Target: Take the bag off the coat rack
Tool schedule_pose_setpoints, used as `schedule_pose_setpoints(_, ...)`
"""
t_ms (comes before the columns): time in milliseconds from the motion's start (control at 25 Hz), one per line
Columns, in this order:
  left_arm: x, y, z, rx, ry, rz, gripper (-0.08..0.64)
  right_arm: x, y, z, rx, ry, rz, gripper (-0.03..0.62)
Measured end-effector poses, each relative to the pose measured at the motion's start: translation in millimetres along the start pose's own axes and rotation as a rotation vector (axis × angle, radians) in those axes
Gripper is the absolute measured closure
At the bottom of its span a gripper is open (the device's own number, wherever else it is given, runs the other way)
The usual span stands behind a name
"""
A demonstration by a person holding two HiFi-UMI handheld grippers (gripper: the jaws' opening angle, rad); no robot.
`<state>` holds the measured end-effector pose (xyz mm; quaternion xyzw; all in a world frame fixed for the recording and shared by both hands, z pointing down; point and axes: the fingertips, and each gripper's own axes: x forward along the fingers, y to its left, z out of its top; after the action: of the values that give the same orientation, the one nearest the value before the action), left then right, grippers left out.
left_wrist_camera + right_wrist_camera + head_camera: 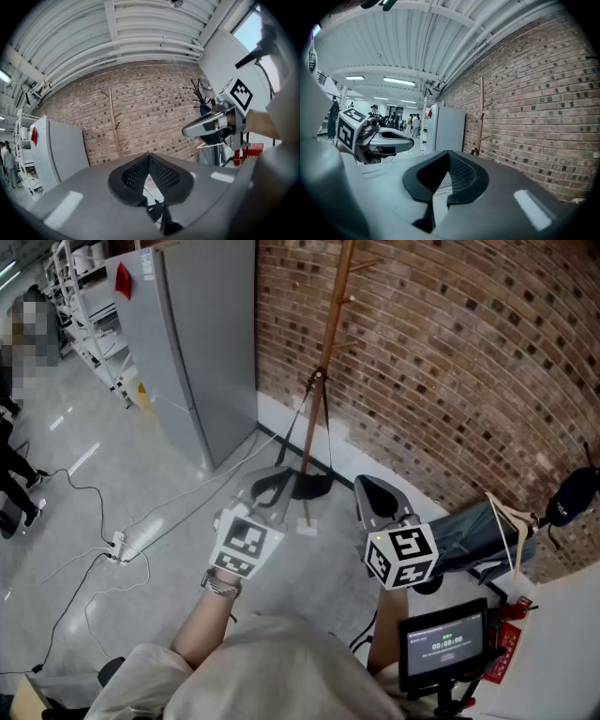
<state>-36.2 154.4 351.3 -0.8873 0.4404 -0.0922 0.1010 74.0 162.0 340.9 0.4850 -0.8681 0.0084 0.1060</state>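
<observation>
The wooden coat rack (330,329) stands against the brick wall. A black bag (311,486) hangs from one of its lower pegs on long thin straps, its body low near the floor. My left gripper (269,487) is held just left of the bag and my right gripper (377,493) just right of it, both short of the rack. Each gripper is shut with nothing between its jaws. In the left gripper view, the left gripper (149,160) points at the rack (114,123). In the right gripper view, the right gripper (449,159) has the rack (481,112) ahead on the right.
A tall grey cabinet (192,343) stands left of the rack. Cables and a power strip (120,545) lie on the floor at left. A stand with blue cloth (473,532) and a small screen (442,643) are at right. People stand by the far shelves (84,296).
</observation>
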Motion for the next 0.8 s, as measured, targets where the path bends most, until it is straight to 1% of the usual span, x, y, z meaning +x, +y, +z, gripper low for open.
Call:
schedule_pose_setpoints(280, 5.6, -10.4, 0.6, -0.007, 0.014, 0.019, 0.560, -12.1, -18.4, 4.2, 0.092, -0.052, 0.035, 0.591)
schedule_pose_setpoints(600, 10.5, -21.0, -0.2, -0.010, 0.039, 0.070, 0.560, -24.5, -32.2, -4.4, 0.074, -0.042, 0.089, 0.591)
schedule_pose_setpoints(800, 12.1, -36.1, -2.1, -0.011, 0.055, 0.081, 0.560, -32.3, -37.1, -12.7, 0.092, -0.043, 0.130, 0.591)
